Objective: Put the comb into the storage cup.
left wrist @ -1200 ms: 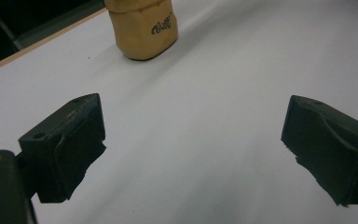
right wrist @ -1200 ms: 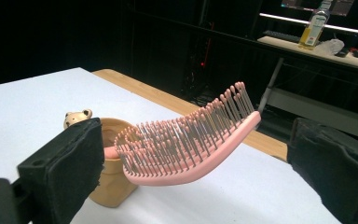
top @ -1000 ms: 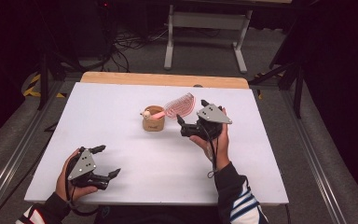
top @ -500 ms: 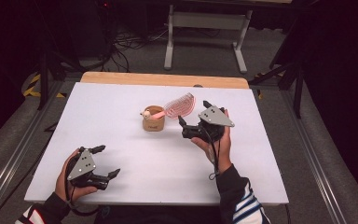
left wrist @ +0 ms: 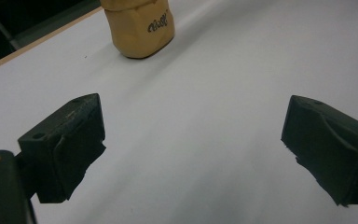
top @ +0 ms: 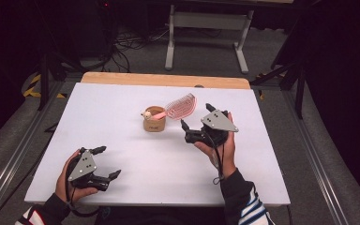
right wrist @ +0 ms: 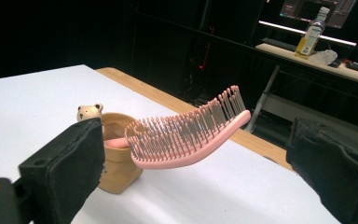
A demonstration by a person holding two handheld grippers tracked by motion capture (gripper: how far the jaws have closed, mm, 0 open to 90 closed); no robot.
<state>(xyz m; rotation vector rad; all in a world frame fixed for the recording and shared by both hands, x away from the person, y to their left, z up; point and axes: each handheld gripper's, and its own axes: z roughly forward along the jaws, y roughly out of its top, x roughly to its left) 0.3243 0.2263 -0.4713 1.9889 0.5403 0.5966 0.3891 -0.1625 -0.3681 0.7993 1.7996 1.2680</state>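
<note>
A small tan cup [top: 154, 121] stands upright near the middle of the white worktop [top: 122, 108], and a pink hairbrush [top: 180, 106] rests in it with its handle end inside the cup. The bristled head leans out over the rim, toward the far right, and does not touch the worktop. In the right gripper view a little bear figure [right wrist: 89, 112] sits at the rim of the cup.

The right gripper [top: 197, 123] is just beside the brush, on its right side, held in the person's right hand [top: 220, 145]. Its fingers [right wrist: 65, 172] are spread wide and grasp nothing — the brush head is seen between them, farther off.

The left gripper [top: 107, 161] is near the front left edge of the worktop, well apart from the cup. Its fingers [left wrist: 67, 140] are also released, with only bare worktop between them.
</note>
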